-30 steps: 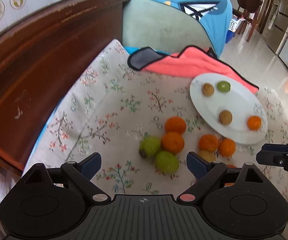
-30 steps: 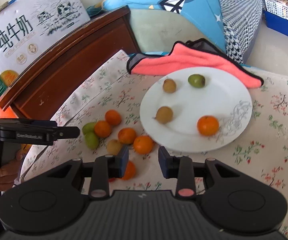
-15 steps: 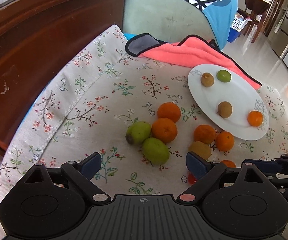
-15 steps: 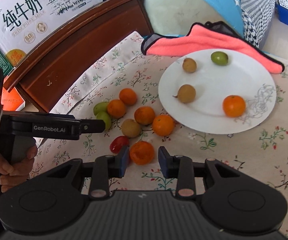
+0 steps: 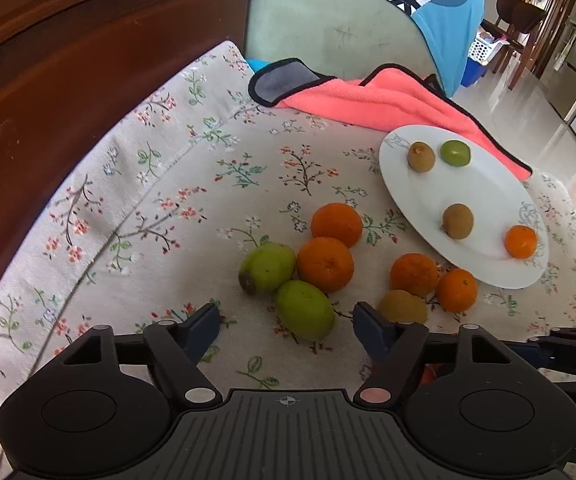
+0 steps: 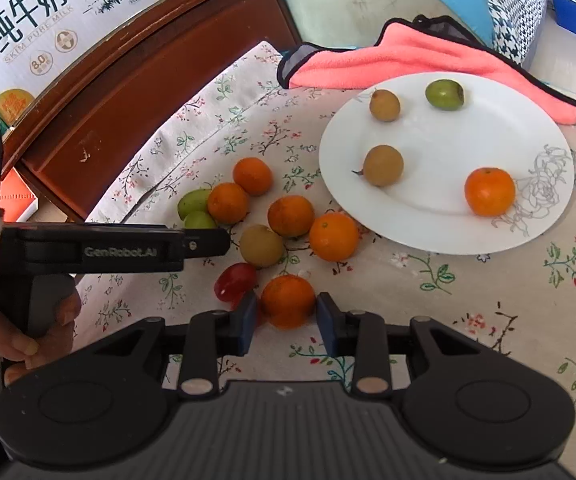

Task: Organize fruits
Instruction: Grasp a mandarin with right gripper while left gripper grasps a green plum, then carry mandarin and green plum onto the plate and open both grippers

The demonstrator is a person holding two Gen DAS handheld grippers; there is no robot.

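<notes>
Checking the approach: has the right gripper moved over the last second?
Yes. The right gripper has come down and forward: the white plate looks larger, and an orange now sits between its open fingers.

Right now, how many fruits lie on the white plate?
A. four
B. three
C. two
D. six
A: the white plate holds four fruits: two brown ones, one green fruit and one orange; all the other fruits lie on the flowered cloth beside it.
</notes>
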